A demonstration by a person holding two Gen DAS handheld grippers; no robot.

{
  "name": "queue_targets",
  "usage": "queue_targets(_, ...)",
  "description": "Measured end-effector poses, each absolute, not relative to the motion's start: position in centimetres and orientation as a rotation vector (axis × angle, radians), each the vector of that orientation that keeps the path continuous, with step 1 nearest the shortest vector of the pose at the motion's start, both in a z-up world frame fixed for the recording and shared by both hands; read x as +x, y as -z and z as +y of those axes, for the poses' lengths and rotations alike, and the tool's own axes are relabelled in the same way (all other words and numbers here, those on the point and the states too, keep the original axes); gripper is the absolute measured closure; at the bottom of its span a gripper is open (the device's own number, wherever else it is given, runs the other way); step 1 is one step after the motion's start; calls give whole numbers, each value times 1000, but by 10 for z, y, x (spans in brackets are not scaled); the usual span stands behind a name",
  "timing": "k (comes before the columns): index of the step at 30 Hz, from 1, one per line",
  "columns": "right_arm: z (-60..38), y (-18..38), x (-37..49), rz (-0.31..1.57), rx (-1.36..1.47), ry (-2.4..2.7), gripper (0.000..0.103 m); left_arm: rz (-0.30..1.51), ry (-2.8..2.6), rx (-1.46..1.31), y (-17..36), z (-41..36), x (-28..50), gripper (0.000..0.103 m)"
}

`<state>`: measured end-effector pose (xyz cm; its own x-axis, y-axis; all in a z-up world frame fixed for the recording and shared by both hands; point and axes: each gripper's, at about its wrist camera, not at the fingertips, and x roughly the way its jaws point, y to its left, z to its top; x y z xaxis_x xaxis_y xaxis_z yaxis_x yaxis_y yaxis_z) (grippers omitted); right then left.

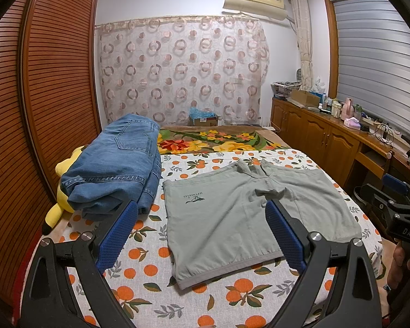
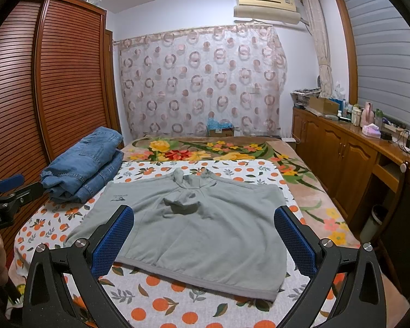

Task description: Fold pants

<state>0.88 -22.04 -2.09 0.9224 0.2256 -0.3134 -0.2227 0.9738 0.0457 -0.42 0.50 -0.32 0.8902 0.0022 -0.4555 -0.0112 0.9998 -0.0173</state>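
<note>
Grey-green shorts (image 1: 232, 218) lie spread flat on the orange-print bedsheet (image 1: 150, 273), legs toward me, waistband at the far side with a dark logo on the left leg. They also show in the right wrist view (image 2: 205, 235). My left gripper (image 1: 201, 235) is open and empty, held above the near hem of the left leg. My right gripper (image 2: 205, 240) is open and empty, held above the near hem of the shorts. The right gripper also shows at the right edge of the left wrist view (image 1: 396, 205), and the left gripper shows at the left edge of the right wrist view (image 2: 11, 188).
Folded blue jeans (image 1: 114, 172) lie stacked at the left of the bed, over a yellow plush toy (image 1: 60, 199). A floral blanket (image 1: 213, 139) covers the far part of the bed. A wooden wardrobe (image 1: 41, 95) stands at the left, wooden cabinets (image 1: 328, 134) at the right.
</note>
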Motion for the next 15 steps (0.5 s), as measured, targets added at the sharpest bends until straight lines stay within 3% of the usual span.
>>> queue_targets(15, -220, 21, 8, 321, 8, -229, 1, 471, -7, -19, 3, 4, -4, 8)
